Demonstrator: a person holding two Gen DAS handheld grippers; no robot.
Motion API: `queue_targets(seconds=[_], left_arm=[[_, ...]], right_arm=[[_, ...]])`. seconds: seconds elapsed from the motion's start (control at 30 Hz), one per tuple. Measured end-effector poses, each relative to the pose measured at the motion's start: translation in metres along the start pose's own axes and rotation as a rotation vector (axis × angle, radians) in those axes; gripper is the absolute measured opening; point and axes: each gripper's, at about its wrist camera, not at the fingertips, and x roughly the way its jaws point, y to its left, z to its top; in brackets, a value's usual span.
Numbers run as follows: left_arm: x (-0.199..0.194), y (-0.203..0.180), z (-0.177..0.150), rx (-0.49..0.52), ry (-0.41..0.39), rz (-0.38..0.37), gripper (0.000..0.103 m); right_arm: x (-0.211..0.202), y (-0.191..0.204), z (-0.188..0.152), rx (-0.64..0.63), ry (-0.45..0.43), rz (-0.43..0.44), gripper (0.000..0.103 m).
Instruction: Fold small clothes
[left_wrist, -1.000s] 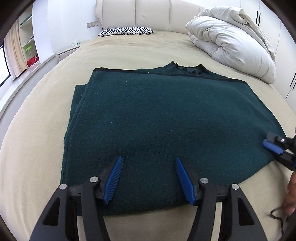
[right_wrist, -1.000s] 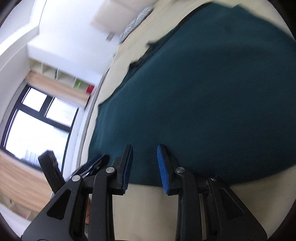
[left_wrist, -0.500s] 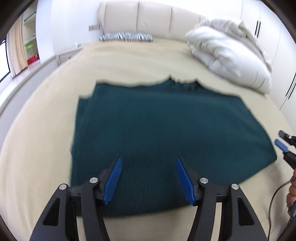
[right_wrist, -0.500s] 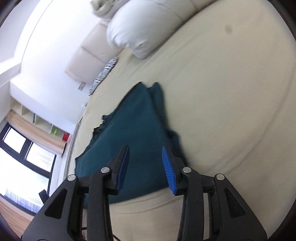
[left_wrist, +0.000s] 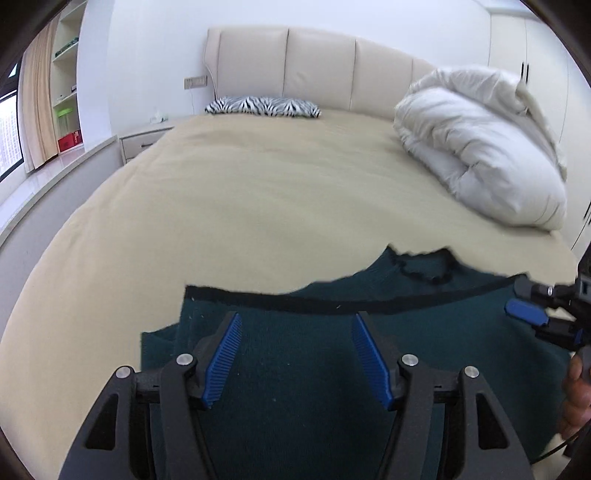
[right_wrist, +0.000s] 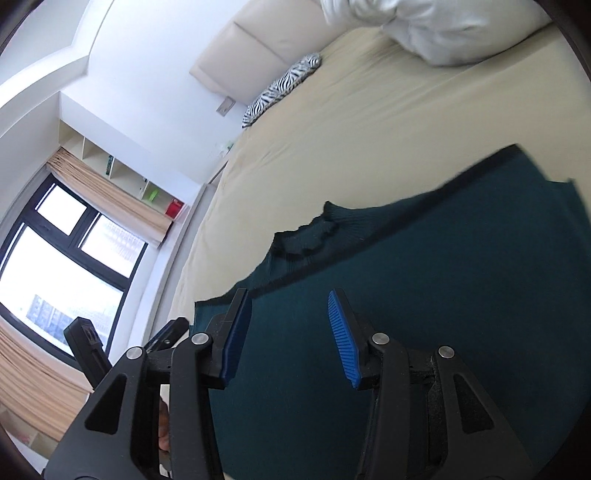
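Note:
A dark green knit sweater (left_wrist: 295, 387) lies flat, folded into a rectangle, on the beige bed (left_wrist: 258, 192); its collar (left_wrist: 421, 264) points toward the headboard. It also shows in the right wrist view (right_wrist: 424, 314). My left gripper (left_wrist: 295, 354) is open and empty, over the sweater's left half near its far edge. My right gripper (right_wrist: 290, 334) is open and empty over the sweater below the collar (right_wrist: 306, 240); it appears at the right edge of the left wrist view (left_wrist: 532, 317).
A white duvet (left_wrist: 480, 147) is bundled at the bed's far right. A zebra-print pillow (left_wrist: 262, 107) lies by the headboard. A nightstand (left_wrist: 144, 142), shelves and a window (right_wrist: 55, 266) stand to the left.
Both grippers have moved forward over the sweater from its near edge toward the collar end. The right gripper's jaws have opened wider. The sweater has not moved.

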Motion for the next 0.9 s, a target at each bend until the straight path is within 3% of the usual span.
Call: queue_targets(seconds=[0.07,0.13,0.17,0.27,0.4,0.43,0.47,0.5,0.57,0.63,0.67,0.7,0.9], left_arm=[[0.016,0.008,-0.007,-0.033,0.041,0.006,0.065],[0.018,0.025,-0.011,-0.114,0.036,-0.060,0.065],[0.016,0.033,-0.011,-0.155,0.029,-0.098,0.065],[0.018,0.054,-0.013,-0.253,0.028,-0.194,0.065],[0.017,0.055,-0.016,-0.261,0.016,-0.207,0.065],[0.017,0.055,-0.016,-0.262,0.015,-0.209,0.065],[0.017,0.055,-0.018,-0.265,0.014,-0.211,0.065],[0.018,0.055,-0.017,-0.270,0.015,-0.216,0.065],[0.017,0.057,-0.017,-0.278,0.020,-0.218,0.065],[0.008,0.052,-0.016,-0.260,0.030,-0.171,0.065],[0.000,0.046,-0.015,-0.245,0.027,-0.136,0.066],[-0.009,0.041,-0.016,-0.236,0.019,-0.123,0.070],[-0.058,-0.004,-0.036,-0.194,0.008,-0.236,0.070]], right_arm=[[0.027,-0.010,0.016,0.048,0.025,-0.018,0.044],[0.043,-0.035,0.025,0.127,0.039,-0.048,0.043],[0.039,-0.054,0.025,0.173,0.020,-0.044,0.035],[0.021,-0.091,0.034,0.234,-0.062,0.010,0.028],[-0.018,-0.131,0.043,0.303,-0.172,0.019,0.027],[-0.026,-0.139,0.044,0.320,-0.191,0.024,0.028],[-0.037,-0.146,0.045,0.333,-0.216,0.009,0.036],[-0.047,-0.152,0.046,0.347,-0.241,-0.051,0.036],[-0.074,-0.168,0.042,0.395,-0.294,-0.073,0.039],[-0.100,-0.170,0.037,0.401,-0.333,-0.110,0.046],[-0.110,-0.169,0.037,0.382,-0.337,-0.127,0.054],[-0.116,-0.166,0.035,0.359,-0.324,-0.152,0.055],[-0.110,-0.153,0.013,0.282,-0.132,-0.139,0.055]])
